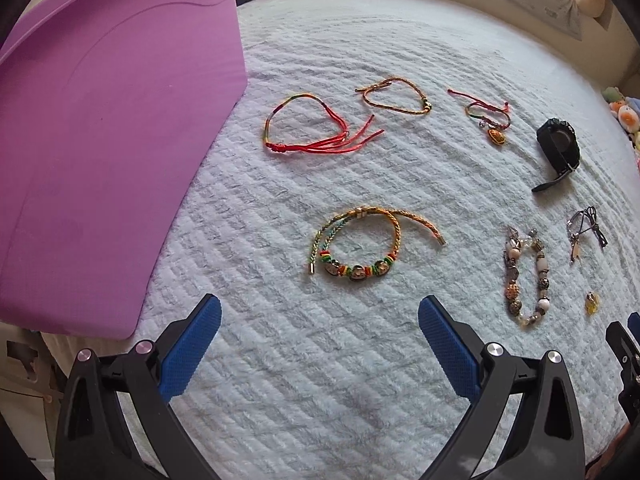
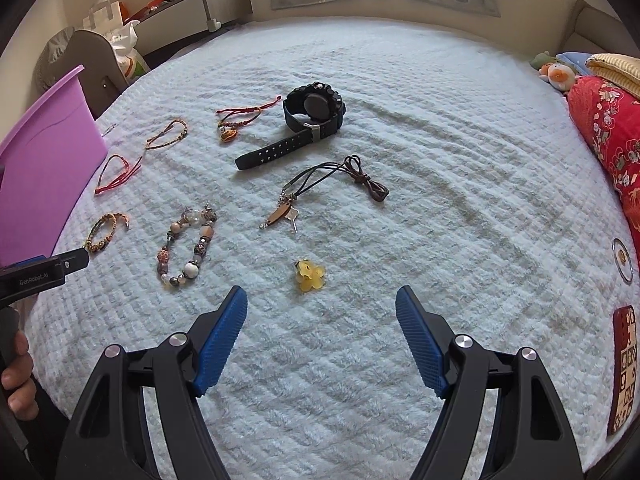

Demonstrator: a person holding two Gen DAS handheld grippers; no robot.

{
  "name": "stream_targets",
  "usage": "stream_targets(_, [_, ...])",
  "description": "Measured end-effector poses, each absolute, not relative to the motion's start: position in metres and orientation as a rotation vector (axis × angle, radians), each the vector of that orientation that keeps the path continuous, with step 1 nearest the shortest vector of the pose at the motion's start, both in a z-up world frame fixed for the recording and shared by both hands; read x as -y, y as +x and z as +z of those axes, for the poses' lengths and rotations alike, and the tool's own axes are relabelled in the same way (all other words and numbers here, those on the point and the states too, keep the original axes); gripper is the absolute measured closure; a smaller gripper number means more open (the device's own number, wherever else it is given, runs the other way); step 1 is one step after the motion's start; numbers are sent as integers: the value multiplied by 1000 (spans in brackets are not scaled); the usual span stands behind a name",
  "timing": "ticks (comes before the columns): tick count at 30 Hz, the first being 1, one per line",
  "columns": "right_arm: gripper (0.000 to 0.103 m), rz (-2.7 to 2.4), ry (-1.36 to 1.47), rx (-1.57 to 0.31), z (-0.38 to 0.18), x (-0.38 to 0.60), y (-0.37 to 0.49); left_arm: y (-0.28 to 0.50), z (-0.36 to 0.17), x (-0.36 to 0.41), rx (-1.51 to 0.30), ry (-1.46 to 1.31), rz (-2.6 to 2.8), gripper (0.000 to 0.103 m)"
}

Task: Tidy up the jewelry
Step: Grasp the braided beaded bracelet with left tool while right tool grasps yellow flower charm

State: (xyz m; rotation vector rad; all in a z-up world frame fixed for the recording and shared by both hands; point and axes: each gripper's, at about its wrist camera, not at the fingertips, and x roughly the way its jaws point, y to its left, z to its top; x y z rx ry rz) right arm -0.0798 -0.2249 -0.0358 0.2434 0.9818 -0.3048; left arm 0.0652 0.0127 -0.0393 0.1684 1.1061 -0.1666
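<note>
Jewelry lies spread on a white quilted bed. My left gripper [image 1: 320, 312] is open and empty, just short of a braided bracelet with beads [image 1: 360, 244]. Beyond it lie a red cord bracelet [image 1: 316, 130], a gold cord bracelet [image 1: 396, 96] and a red bracelet with a pendant [image 1: 490, 120]. My right gripper [image 2: 322, 304] is open and empty, just short of a yellow flower charm [image 2: 310, 276]. A beaded stone bracelet [image 2: 186, 248], a black watch [image 2: 308, 120] and a dark cord necklace [image 2: 332, 184] lie ahead of it.
A purple plastic box [image 1: 100, 160] stands at the left edge of the bed, also in the right wrist view [image 2: 44, 176]. A red patterned blanket [image 2: 608, 132], plush toys [image 2: 556, 72] and a red phone [image 2: 624, 368] sit at the right.
</note>
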Motion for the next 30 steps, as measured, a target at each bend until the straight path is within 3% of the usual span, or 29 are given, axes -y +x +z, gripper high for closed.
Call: stream_targets(30, [30, -328, 230, -1019, -62, 232, -52, 106, -68, 3, -1111, 225, -204, 6])
